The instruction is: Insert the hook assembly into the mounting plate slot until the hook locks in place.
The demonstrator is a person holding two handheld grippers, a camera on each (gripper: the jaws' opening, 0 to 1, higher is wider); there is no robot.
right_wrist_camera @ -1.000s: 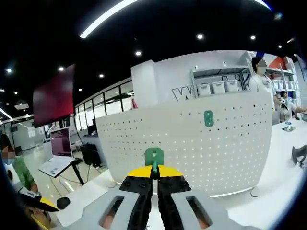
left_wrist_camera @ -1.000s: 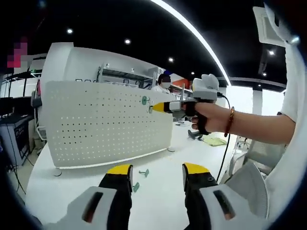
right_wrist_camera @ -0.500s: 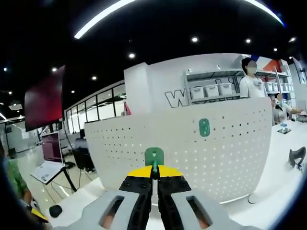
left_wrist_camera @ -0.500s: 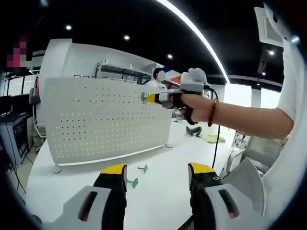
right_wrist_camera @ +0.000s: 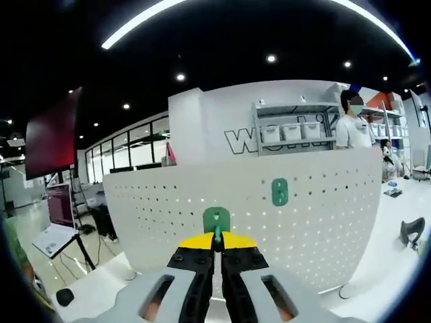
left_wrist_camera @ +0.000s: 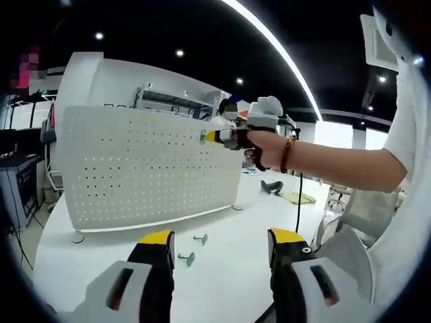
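In my left gripper view, the white pegboard [left_wrist_camera: 145, 168] stands upright on the white table [left_wrist_camera: 222, 269]. My left gripper [left_wrist_camera: 219, 245] hangs low with its jaws spread wide and empty; two loose green hooks [left_wrist_camera: 192, 247] lie on the table between them. Further right, my right gripper [left_wrist_camera: 214, 136] is raised to the board's upper edge. In my right gripper view, that gripper [right_wrist_camera: 216, 237] pinches a green hook [right_wrist_camera: 217, 219] between closed jaws, facing the board; another green hook [right_wrist_camera: 279, 192] already sits mounted on it.

A white table [left_wrist_camera: 222, 269], wall shelving with bins [right_wrist_camera: 294, 128], and a laptop [right_wrist_camera: 57, 215] on a stand.
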